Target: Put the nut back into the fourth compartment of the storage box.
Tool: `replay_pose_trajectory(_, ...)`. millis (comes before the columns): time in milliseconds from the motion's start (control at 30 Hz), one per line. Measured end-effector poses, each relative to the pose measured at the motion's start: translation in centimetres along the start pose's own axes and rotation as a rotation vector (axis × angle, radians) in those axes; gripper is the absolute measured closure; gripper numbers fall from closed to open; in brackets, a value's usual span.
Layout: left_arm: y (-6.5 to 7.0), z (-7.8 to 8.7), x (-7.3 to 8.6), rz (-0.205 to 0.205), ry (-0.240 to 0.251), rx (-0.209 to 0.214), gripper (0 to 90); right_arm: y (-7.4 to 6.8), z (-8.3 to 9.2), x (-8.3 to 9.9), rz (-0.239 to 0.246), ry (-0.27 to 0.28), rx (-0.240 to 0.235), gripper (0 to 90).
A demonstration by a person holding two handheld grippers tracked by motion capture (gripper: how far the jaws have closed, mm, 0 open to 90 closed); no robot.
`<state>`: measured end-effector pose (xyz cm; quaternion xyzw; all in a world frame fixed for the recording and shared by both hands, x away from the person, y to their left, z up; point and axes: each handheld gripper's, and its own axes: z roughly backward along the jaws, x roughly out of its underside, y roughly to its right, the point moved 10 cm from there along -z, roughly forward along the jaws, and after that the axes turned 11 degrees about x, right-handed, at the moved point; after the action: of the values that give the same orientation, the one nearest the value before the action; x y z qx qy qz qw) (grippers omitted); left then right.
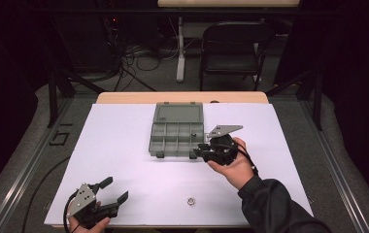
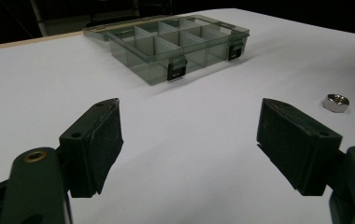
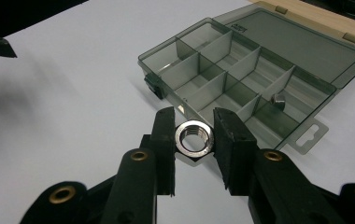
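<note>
Steel hex nut (image 3: 193, 138) sits pinched between the right gripper (image 3: 194, 140) pads, just short of the open organizer box (image 3: 259, 88), so lower it level over one compartment before releasing, while the left gripper (image 2: 189, 140) rests wide open, holding nothing.

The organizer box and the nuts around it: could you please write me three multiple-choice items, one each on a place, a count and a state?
1. Where is the loose nut?
A in the box
B on the table's near edge
C on the chair

2. How many nuts lie inside the organizer box?
A one
B three
C five

3. The right gripper is:
A open
B shut on a nut
C shut, empty

B, it lies near the front edge. A, one small nut sits in a compartment. B, a held nut is clamped between the pads.
</note>
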<state>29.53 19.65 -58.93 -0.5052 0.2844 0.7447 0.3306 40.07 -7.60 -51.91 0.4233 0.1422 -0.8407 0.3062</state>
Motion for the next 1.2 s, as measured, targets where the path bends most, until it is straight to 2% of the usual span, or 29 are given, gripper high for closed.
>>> replay_pose_trajectory(233, 0.0, 0.0, 0.0, 0.002, 0.006, -0.002, 22.4, 0.9, -1.4, -0.9, 0.001, -0.017, 0.024, 70.2)
replay_pose_trajectory(433, 0.0, 0.0, 0.0, -0.002, -0.001, 0.0, 22.4, 2.2, -2.7, -1.2, -0.035, -0.024, 0.056, 70.2)
replay_pose_trajectory(667, 0.0, -0.1, 0.0, 0.002, 0.001, 0.005, 22.4, 3.3, -3.7, -1.3, -0.051, -0.042, 0.093, 70.2)
replay_pose_trajectory(1200, 0.0, -0.1, 0.0, 0.001, 0.002, 0.006, 22.4, 4.3, -6.0, -1.9, -0.088, -0.061, 0.146, 70.2)
